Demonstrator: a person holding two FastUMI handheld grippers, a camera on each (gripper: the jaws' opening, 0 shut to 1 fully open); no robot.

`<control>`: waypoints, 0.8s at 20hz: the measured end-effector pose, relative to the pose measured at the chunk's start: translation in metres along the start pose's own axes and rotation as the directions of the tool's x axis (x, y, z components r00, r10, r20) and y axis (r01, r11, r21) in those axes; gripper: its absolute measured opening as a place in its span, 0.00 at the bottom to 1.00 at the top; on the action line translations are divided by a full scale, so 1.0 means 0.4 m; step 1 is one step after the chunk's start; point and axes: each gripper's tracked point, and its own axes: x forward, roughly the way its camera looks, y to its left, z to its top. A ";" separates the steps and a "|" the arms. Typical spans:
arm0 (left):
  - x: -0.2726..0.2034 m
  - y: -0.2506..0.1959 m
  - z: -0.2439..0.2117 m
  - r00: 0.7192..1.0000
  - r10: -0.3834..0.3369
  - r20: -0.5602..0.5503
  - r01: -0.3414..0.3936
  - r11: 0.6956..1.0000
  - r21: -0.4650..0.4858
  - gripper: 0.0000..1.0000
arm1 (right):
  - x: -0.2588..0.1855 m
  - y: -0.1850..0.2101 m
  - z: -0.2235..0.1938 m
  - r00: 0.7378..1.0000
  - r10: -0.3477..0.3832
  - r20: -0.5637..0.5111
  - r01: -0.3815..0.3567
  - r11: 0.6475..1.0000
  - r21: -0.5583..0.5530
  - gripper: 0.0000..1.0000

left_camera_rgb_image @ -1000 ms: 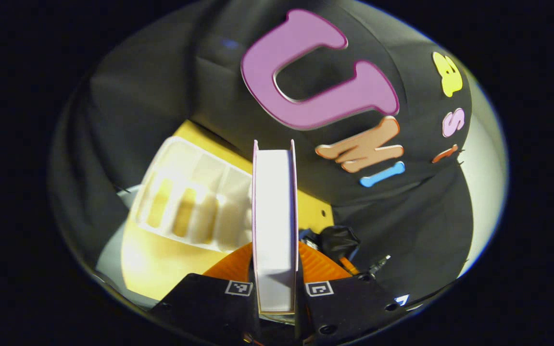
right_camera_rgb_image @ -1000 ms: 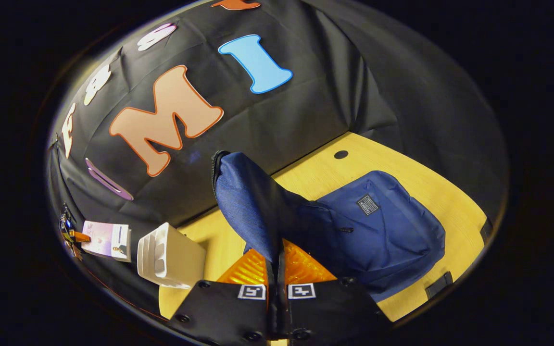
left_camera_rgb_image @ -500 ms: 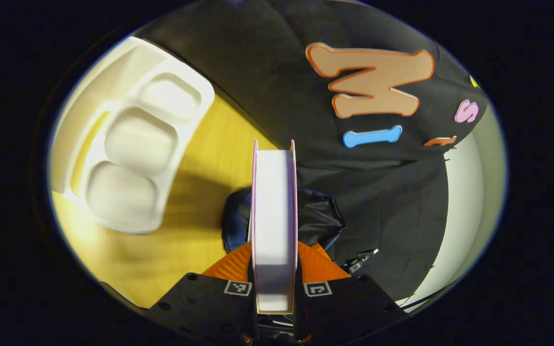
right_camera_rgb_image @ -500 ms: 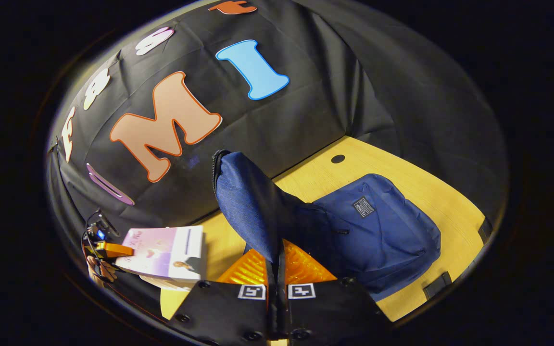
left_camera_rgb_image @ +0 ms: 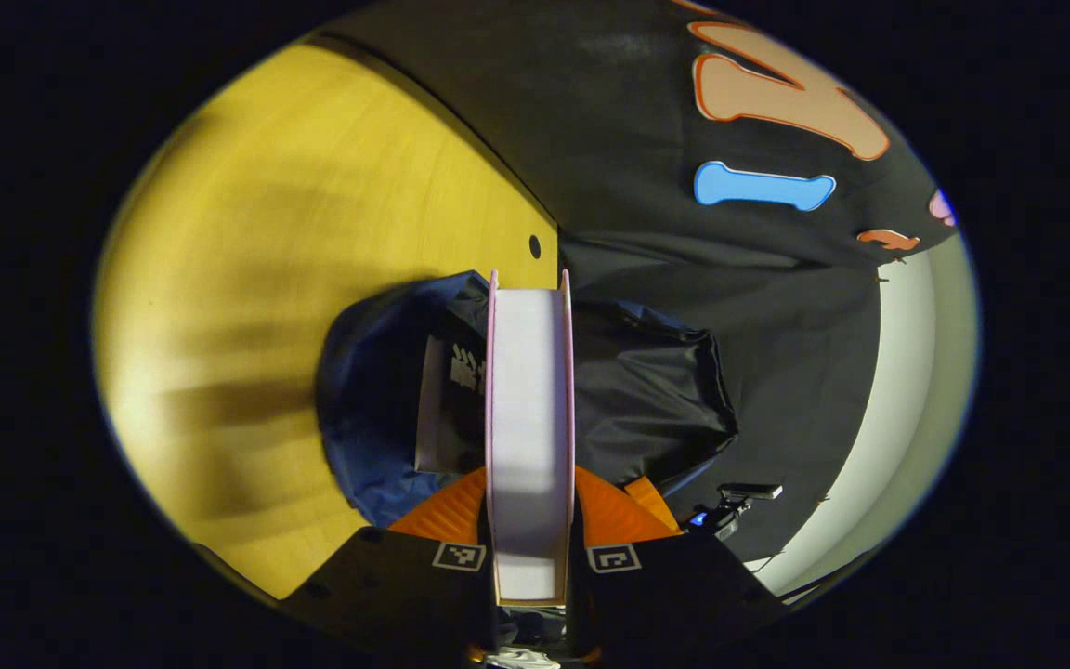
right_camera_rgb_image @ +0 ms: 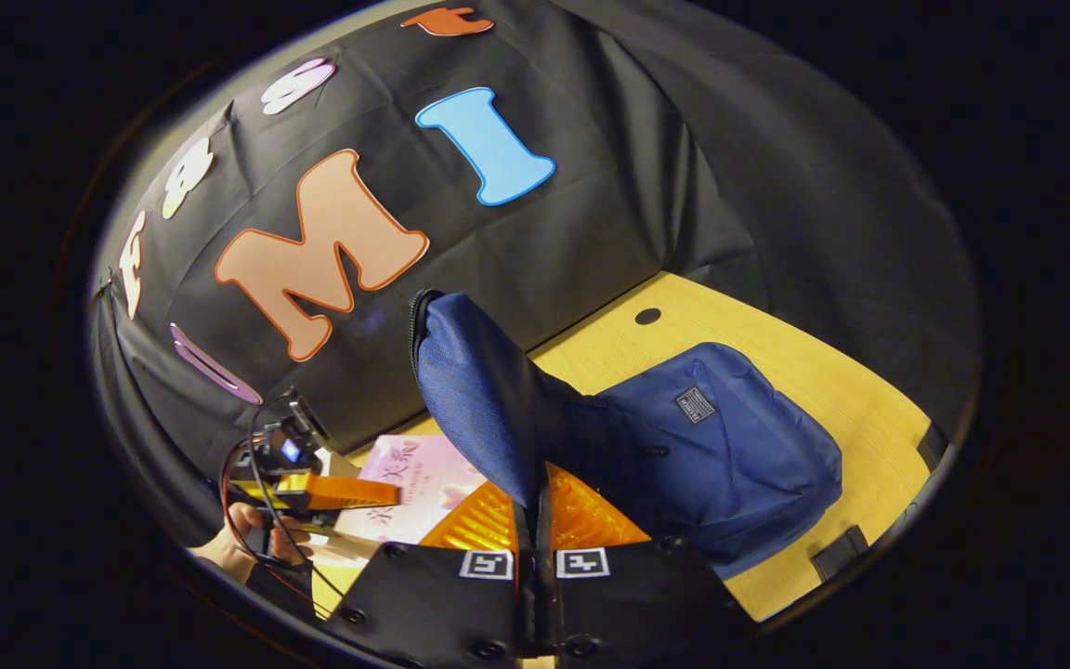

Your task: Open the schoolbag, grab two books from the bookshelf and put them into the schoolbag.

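Left gripper view: the left gripper (left_camera_rgb_image: 529,520) pinches a thin pink-edged book (left_camera_rgb_image: 529,409) above the open schoolbag (left_camera_rgb_image: 377,400) of blue woven cloth — the right gripper (right_camera_rgb_image: 535,548) clamps its flap (right_camera_rgb_image: 475,390).

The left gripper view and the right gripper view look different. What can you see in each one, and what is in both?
The left gripper view looks into the open schoolbag, where a dark book already lies, and sees the page edges of the pink book held in the left tongs.

The right gripper view has the bag's lifted flap pinched in the right tongs, the bag's front patch, and a hand.

Both share the schoolbag, pink book and yellow table.
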 end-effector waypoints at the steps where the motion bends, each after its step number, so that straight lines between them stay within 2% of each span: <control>1: 0.024 0.014 0.004 1.000 0.002 -0.012 -0.002 1.000 -0.008 0.25 | -0.002 -0.002 0.002 1.000 -0.001 0.003 0.001 1.000 0.005 0.03; 5: 0.109 0.042 0.019 0.999 -0.017 -0.043 0.014 0.997 -0.069 0.25 | -0.006 -0.001 0.003 1.000 0.002 0.009 -0.002 1.000 0.001 0.03; 16: 0.349 0.039 -0.082 0.989 -0.136 -0.049 0.128 0.981 -0.147 0.25 | -0.003 0.028 0.004 1.000 0.018 0.003 -0.018 0.998 -0.053 0.03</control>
